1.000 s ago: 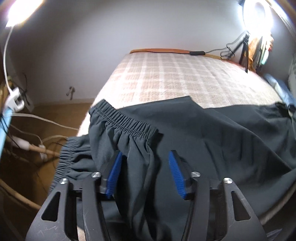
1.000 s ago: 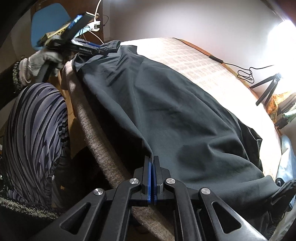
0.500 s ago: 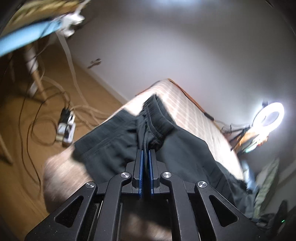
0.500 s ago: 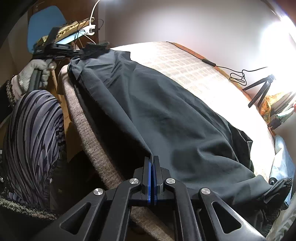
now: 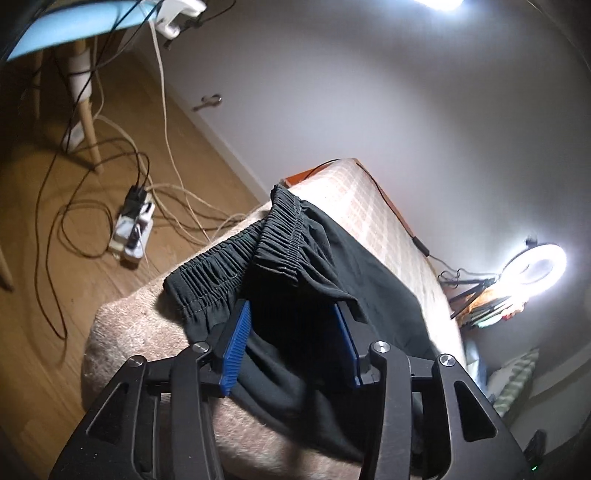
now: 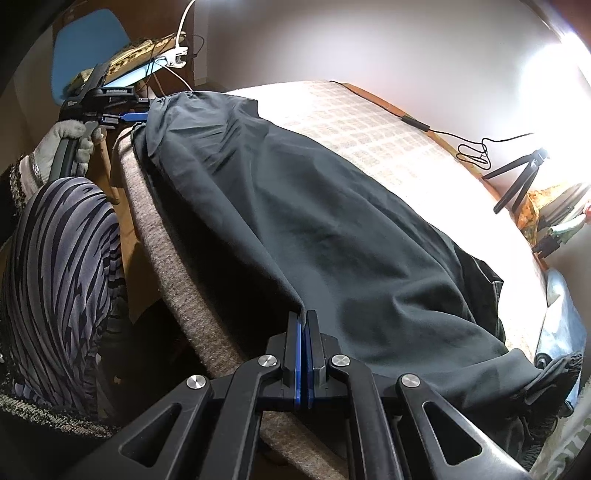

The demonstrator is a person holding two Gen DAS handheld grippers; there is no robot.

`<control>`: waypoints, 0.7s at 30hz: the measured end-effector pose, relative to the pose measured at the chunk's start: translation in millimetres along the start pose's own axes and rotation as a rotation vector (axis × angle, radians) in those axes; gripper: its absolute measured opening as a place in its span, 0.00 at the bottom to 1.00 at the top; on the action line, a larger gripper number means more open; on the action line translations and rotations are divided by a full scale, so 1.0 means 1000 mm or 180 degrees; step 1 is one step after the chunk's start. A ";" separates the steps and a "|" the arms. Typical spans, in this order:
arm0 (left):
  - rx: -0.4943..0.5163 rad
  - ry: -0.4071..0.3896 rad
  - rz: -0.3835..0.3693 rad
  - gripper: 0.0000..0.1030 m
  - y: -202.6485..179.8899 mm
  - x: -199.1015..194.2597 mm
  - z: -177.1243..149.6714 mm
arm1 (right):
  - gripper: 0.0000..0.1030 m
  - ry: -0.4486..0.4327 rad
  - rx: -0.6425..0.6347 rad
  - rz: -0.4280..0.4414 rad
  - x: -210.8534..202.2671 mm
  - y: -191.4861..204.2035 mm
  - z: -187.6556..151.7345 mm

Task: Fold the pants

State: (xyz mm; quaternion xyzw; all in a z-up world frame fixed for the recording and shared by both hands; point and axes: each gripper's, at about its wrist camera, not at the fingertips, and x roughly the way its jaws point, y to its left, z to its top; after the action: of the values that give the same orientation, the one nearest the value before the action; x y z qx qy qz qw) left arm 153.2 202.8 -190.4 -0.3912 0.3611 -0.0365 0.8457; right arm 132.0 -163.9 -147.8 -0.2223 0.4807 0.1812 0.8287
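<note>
Dark pants (image 6: pixel 314 206) lie lengthwise along the near edge of a bed with a checked cover (image 6: pixel 369 122). Their gathered elastic waistband (image 5: pixel 273 240) is doubled over at the bed's corner. My left gripper (image 5: pixel 291 310) sits over that waistband end, its jaws opening. Loose fabric lies between the blue pads, and a fold drapes over the right one. In the right wrist view the left gripper (image 6: pixel 136 116) is at the far end, held by a gloved hand (image 6: pixel 62 144). My right gripper (image 6: pixel 303 317) is shut on the pants' near edge.
A power strip (image 5: pixel 133 229) and tangled cables lie on the wooden floor beside a blue chair (image 5: pixel 66 29). A ring light (image 5: pixel 539 266) on a tripod (image 6: pixel 517 177) stands past the bed. The person's striped trouser leg (image 6: pixel 62 277) is left of the mattress edge.
The left gripper rolled and swung to the bed's corner, shut on the waistband half a second ago, and now stands apart again. The right gripper kept its grip and place.
</note>
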 end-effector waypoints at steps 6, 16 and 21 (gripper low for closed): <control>-0.0125 -0.0069 -0.0143 0.43 0.003 -0.016 -0.005 | 0.00 0.0014 0.0027 0.0023 0.001 -0.004 -0.003; -0.0075 0.0041 0.0104 0.50 -0.003 0.008 0.002 | 0.00 -0.0041 0.0031 0.0043 0.004 -0.003 0.001; 0.0104 -0.0057 0.0206 0.19 -0.011 0.016 0.007 | 0.00 -0.0042 0.0019 0.0013 0.006 -0.004 0.002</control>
State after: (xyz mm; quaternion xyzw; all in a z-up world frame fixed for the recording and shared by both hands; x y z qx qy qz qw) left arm 172.4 194.6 -189.4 -0.3657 0.3653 -0.0115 0.8559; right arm 138.5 -165.9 -150.9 -0.2176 0.4761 0.1830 0.8321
